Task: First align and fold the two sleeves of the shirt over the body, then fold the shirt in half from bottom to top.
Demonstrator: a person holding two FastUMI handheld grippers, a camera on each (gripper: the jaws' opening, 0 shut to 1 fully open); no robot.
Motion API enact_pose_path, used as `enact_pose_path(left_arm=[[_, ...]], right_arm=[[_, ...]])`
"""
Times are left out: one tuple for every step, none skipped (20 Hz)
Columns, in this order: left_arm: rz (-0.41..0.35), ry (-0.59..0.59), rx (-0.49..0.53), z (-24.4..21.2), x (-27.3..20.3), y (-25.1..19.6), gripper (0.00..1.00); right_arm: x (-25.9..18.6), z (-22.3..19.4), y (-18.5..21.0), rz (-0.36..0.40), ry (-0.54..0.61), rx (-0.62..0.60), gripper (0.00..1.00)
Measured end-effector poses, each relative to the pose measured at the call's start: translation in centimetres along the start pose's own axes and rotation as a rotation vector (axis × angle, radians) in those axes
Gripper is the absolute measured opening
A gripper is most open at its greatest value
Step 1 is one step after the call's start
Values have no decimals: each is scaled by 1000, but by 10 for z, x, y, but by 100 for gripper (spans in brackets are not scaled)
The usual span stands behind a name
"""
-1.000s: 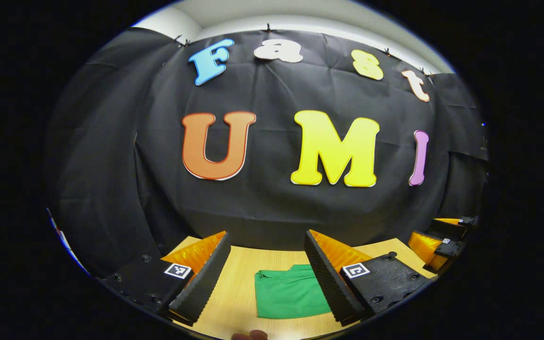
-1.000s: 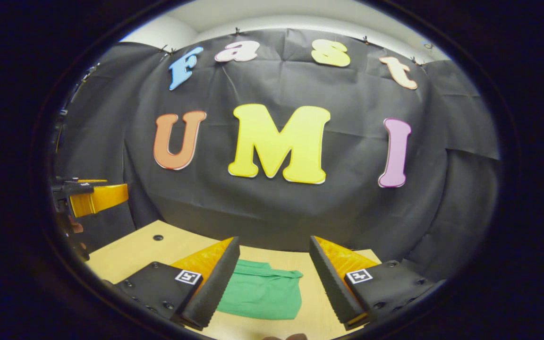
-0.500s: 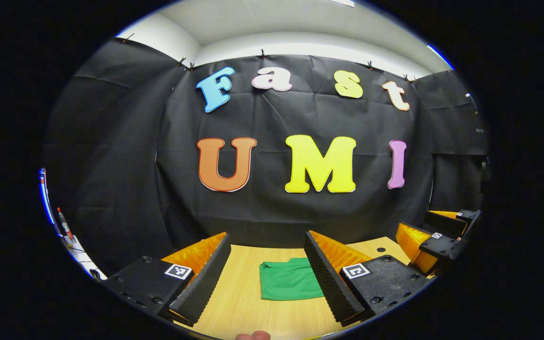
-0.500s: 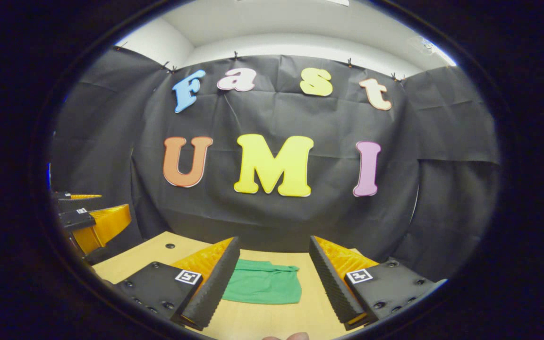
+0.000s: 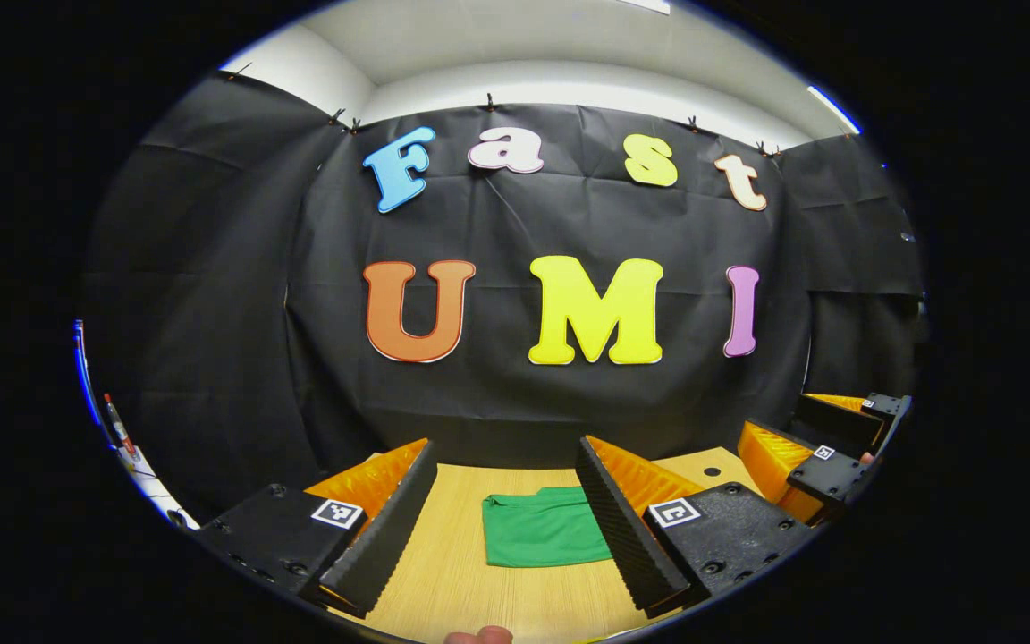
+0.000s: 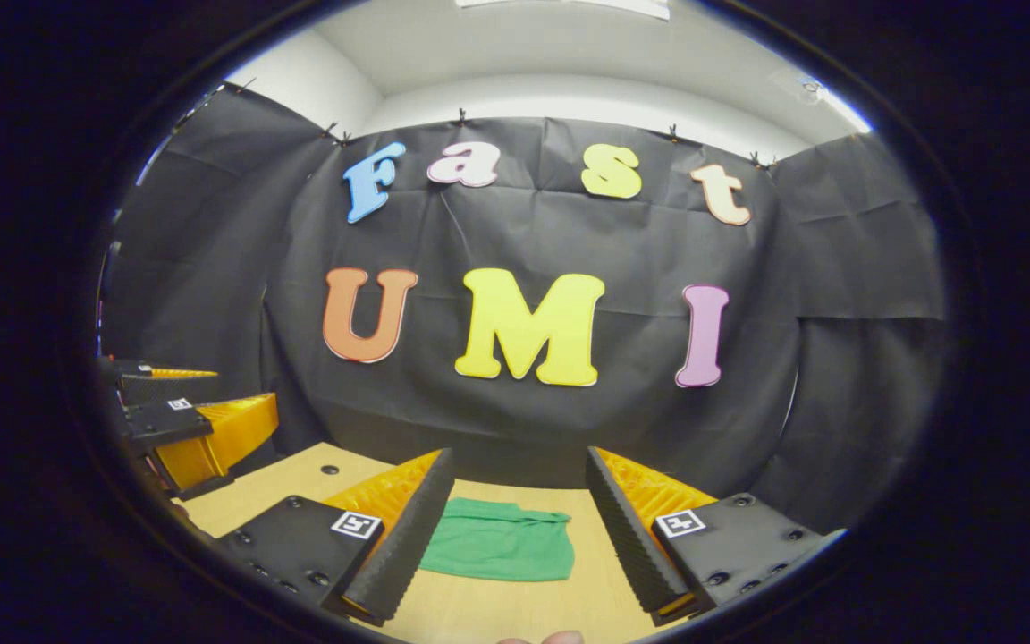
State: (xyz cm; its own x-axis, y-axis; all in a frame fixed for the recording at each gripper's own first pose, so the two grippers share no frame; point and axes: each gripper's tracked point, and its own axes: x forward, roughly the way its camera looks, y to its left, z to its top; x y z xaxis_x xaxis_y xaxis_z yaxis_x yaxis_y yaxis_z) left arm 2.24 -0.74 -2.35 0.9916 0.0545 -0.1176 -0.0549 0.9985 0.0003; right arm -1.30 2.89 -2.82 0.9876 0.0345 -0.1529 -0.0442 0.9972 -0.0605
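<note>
Shirt: a green shirt (image 5: 540, 529) lies flat on the table (image 5: 452, 572) as a compact rectangle, no sleeve sticking out; in the right gripper view the shirt (image 6: 497, 553) sits ahead of the claw, partly hidden behind its left finger.
Left claw: the left claw (image 5: 508, 523) is held above the table with its two fingers spread wide and nothing between them; the shirt lies farther off, seen through the gap and partly behind the right finger.
Right claw: the right claw (image 6: 519, 537) also stands wide open and empty, lifted clear of the shirt.
Other claw seen afar: the left gripper view shows the right claw (image 5: 814, 447) at its right edge, above the table's far corner; the right gripper view shows the left claw (image 6: 198, 425) at its left edge.
Table: light wood grain, with a small dark hole (image 6: 329, 469) near the back edge.
Fingertip: a bit of a person's finger (image 5: 477, 636) peeks in at the bottom edge.
</note>
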Motion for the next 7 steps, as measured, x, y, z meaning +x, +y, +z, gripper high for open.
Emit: enact_pose_path(left_arm=[[-1,5,1,-2,0,0,100],[-2,9,1,-4,0,0,100],[-3,13,-1,-5,3,2,100],[-3,17,-1,-5,3,1,100],[-3,17,-1,-5,4,1,100],[-3,18,0,-6,4,1,100],[-4,16,-1,-6,5,0,100]], right_arm=[[1,-2,1,4,5,-2,93],[3,-2,0,3,10,-3,93],[3,-2,-1,1,12,2,93],[4,-2,-2,-2,11,10,93],[4,0,-2,-5,8,15,95],[5,1,-3,-7,3,16,93],[5,2,-4,-10,1,17,93]])
